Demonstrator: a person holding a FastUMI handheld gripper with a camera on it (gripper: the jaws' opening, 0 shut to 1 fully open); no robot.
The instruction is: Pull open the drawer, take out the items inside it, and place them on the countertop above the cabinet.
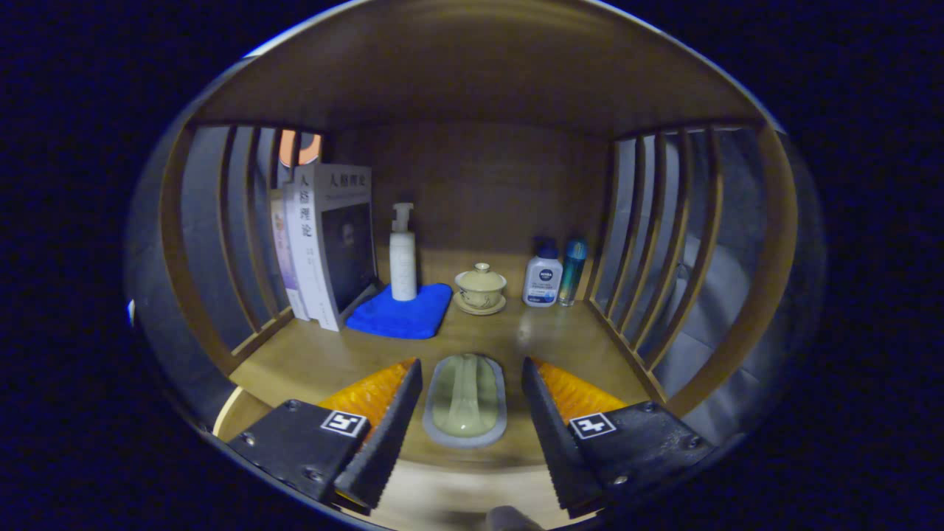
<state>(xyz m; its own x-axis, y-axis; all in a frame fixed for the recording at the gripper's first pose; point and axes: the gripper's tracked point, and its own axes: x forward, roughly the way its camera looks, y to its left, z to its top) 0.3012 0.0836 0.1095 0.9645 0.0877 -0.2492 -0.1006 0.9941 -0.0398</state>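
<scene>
A pale green oval item with a grey rim (466,398) lies flat on the wooden countertop (317,358), near its front edge. My gripper (472,365) is open, with one finger on each side of the oval item. A small gap shows between each finger and the item's rim, so neither finger presses on it. The drawer lies below what I can see.
At the back stand upright books (324,243), a white pump bottle (403,254) on a folded blue cloth (402,313), a lidded cup on a saucer (481,287), a white bottle (543,276) and a teal bottle (572,269). Slatted wooden sides (664,243) and a wooden top close in the shelf.
</scene>
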